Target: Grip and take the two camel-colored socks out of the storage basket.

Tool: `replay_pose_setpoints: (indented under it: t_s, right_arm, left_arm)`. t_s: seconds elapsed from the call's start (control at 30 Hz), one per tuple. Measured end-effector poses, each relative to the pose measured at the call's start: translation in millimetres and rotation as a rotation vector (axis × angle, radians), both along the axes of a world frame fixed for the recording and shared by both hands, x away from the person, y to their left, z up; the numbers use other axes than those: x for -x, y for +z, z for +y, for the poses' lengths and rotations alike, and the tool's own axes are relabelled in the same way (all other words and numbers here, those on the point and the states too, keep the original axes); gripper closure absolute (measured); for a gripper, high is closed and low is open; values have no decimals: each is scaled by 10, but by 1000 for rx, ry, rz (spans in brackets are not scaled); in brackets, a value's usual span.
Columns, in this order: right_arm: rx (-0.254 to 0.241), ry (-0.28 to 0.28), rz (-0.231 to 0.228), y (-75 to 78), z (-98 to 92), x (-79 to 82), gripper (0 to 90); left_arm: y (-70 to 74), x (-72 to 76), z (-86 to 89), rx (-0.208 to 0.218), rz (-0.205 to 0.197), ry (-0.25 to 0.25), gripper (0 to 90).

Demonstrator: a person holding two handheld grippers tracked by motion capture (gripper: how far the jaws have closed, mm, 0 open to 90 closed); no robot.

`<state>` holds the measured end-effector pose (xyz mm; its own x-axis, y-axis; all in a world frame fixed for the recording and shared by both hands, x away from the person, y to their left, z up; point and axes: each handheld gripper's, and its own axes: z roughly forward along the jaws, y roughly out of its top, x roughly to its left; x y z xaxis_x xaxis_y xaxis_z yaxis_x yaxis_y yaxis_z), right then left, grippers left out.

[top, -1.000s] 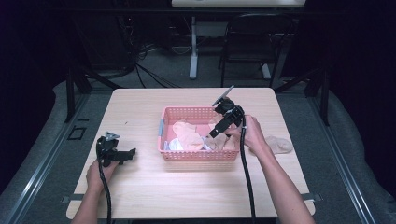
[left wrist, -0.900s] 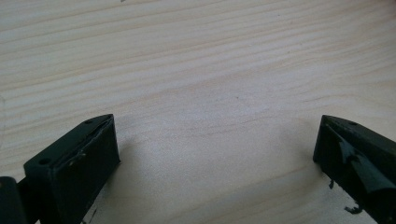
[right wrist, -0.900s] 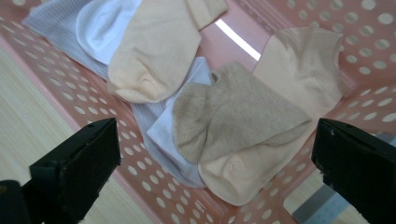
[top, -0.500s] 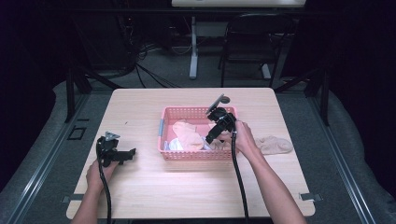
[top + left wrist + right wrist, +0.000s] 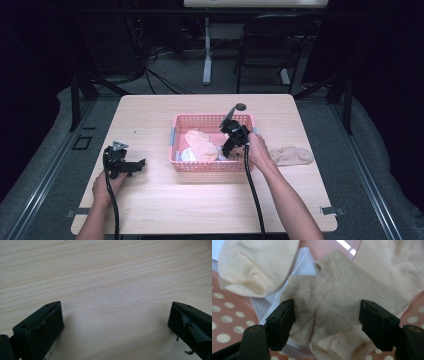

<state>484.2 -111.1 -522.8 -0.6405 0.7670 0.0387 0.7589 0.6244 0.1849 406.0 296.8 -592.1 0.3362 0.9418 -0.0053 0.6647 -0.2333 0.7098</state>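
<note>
Right tool (image 5: 325, 317), jaws just closing but not yet pinching, straddles the beige sock (image 5: 337, 307) in the pink basket (image 5: 210, 166); soft, light, limp: best pinched mid-fabric; left tool (image 5: 115, 325) wide on counter (image 5: 105, 277).

Right claw (image 5: 231, 148) — inside pink basket (image 5: 212, 166)

Bare table (image 5: 210, 200) lies open; pink basket (image 5: 176, 145) walls (socks (image 5: 202, 146) heaped inside) block sideways entry.
</note>
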Motion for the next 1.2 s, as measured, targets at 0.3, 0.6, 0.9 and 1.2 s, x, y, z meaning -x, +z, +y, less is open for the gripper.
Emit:
replay_pose_setpoints:
  t_s: [0.3,0.6,0.9,1.2]
  right_arm:
    - [57,15,23,-57,39,-16,562]
    - [11,9,41,-57,25,-4,852]
    - [-14,13,-6,124,-3,66,889]
    - [-22,35,-70,390,6,139,897]
  left_arm:
    - [0,0,0,0,0,0,0]
    - [0,0,0,0,0,0,0]
    - [0,-2,1,0,0,-1,0]
    - [0,-2,1,0,0,-1,0]
